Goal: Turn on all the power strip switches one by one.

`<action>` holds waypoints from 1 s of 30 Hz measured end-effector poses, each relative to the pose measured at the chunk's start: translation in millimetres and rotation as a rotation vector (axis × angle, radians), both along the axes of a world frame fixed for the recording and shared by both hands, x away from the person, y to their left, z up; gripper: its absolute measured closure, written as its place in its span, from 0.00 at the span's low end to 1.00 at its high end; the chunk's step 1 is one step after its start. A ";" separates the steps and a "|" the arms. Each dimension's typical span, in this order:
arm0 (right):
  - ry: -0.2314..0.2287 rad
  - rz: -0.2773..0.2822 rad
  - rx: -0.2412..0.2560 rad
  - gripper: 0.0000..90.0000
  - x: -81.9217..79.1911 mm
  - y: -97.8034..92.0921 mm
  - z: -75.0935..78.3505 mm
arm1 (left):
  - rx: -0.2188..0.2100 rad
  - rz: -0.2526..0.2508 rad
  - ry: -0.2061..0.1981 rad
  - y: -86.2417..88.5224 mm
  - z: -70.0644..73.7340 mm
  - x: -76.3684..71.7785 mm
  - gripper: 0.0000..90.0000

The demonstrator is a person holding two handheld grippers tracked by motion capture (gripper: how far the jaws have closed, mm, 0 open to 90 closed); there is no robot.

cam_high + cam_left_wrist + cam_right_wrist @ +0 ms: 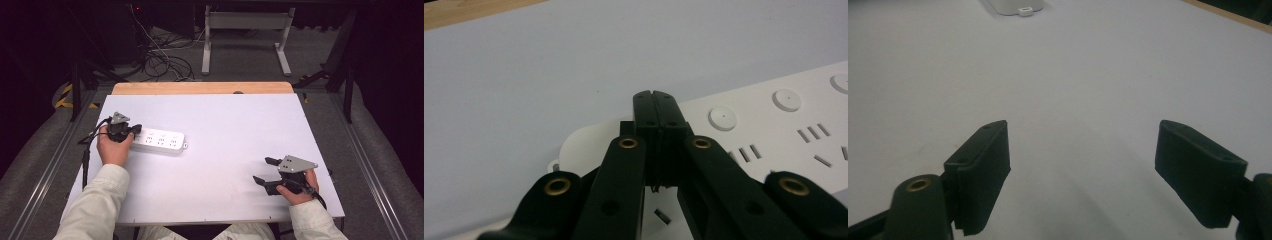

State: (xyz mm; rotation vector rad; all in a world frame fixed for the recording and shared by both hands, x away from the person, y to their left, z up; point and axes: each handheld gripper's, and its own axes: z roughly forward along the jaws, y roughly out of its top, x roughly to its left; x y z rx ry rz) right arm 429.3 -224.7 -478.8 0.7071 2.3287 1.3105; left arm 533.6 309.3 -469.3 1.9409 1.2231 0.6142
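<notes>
Power strip (159, 141) lies flat on white table (225, 150), toward its left side. Left gripper (655, 100) sits over the strip's left end, jaws clenched together, empty. Right gripper (262, 171) well right of strip, jaws spread wide.

Cream-coloured long sleeves (97, 200) are worn on both arms. Black grippers with brass-ringed screws (628, 143) are seen, each topped by a grey three-cornered plate (296, 164); black cables (86, 150) are trailed.

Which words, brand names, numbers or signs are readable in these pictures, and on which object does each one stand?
None can be read.
The white power strip shows only socket slots and round buttons, no print.
The left tongs, shut above it, and the open right tongs carry no marking.
</notes>
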 end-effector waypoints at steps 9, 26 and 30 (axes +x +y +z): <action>0.000 0.002 0.001 0.25 -0.1 -0.3 0.4 | 0.002 -0.011 -0.008 0.6 -1.0 -0.2 1.00; -0.005 0.008 0.003 0.25 -1.0 -0.2 0.7 | 0.048 0.003 -0.008 -4.5 -0.7 -0.5 1.00; -0.003 0.010 0.001 0.25 -1.1 0.2 0.4 | 0.049 0.011 -0.001 -5.6 -0.3 -0.3 1.00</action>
